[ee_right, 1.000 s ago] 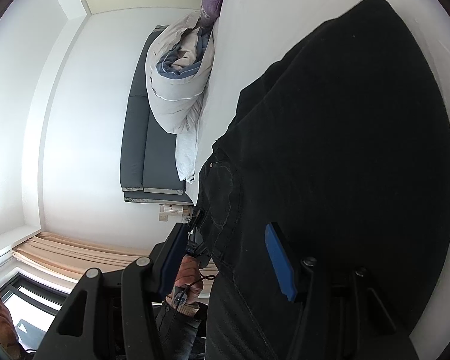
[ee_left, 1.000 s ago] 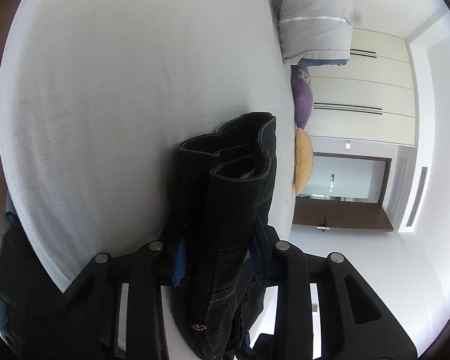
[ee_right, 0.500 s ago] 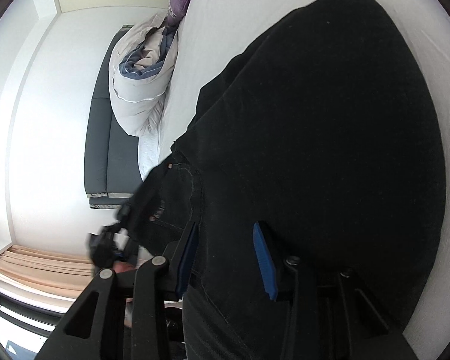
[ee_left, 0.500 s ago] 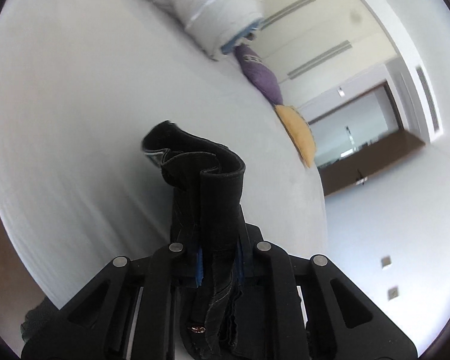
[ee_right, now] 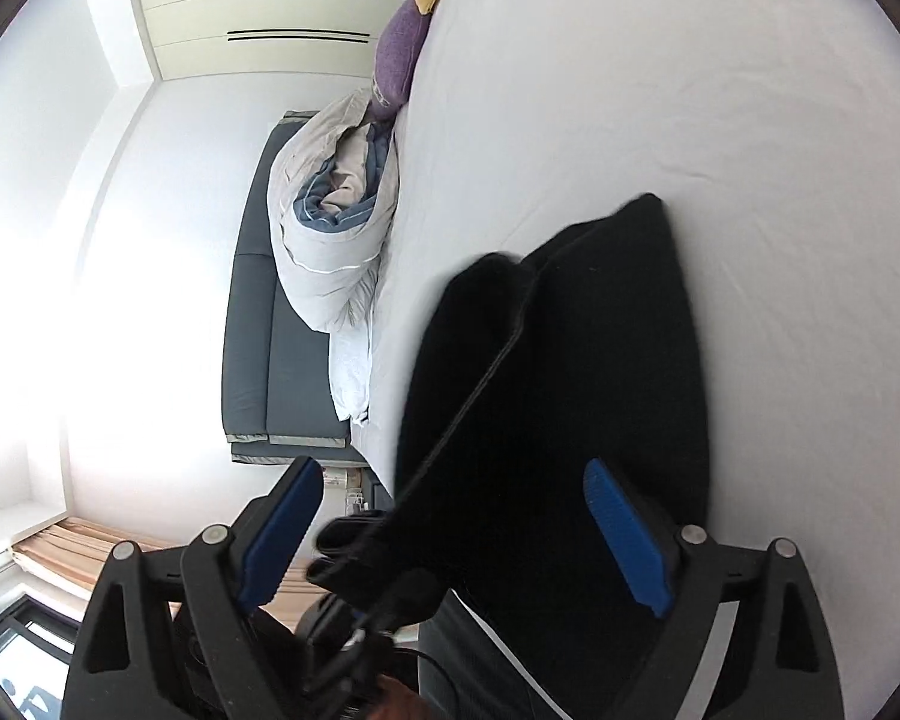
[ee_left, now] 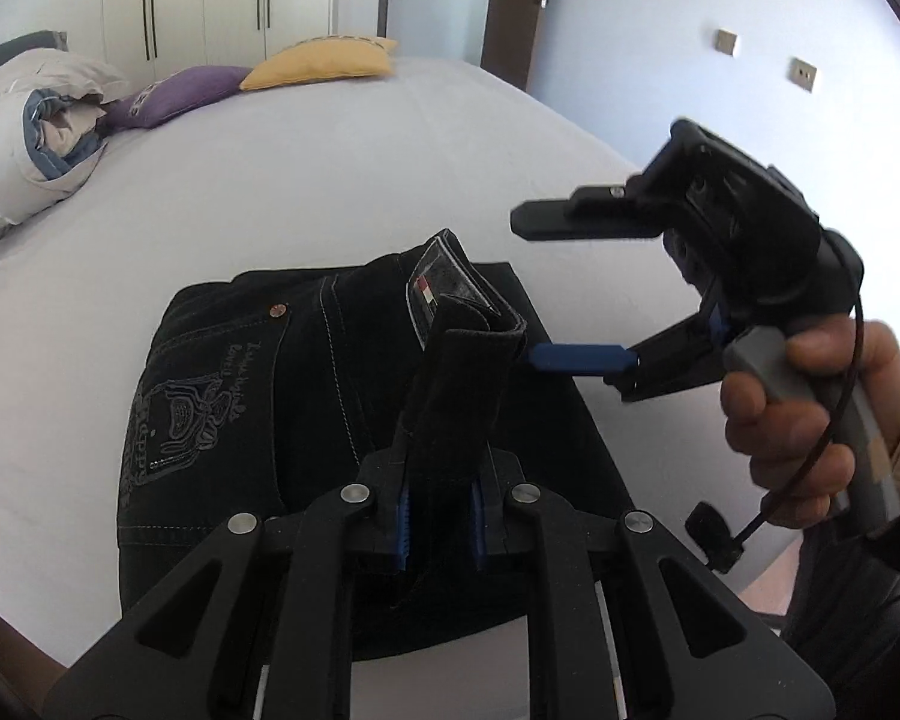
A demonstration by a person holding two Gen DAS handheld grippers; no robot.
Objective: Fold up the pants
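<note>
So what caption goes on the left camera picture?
Left hand-held gripper pinches black pants on bed; right hand-held gripper open.

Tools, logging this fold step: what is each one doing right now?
Left tool: closed on a bunched fold of the black pants.
Right tool: open, holding nothing.

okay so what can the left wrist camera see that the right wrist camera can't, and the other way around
Only the left wrist view shows the left claw shut on the raised waistband of the pants, the embroidered back pocket, the right claw from outside with the hand holding it, and the door.

Only the right wrist view shows the grey sofa and the open right claw's blue pads from behind.

Both show the black pants, the white bed, the rolled duvet, the purple pillow and the yellow pillow.
</note>
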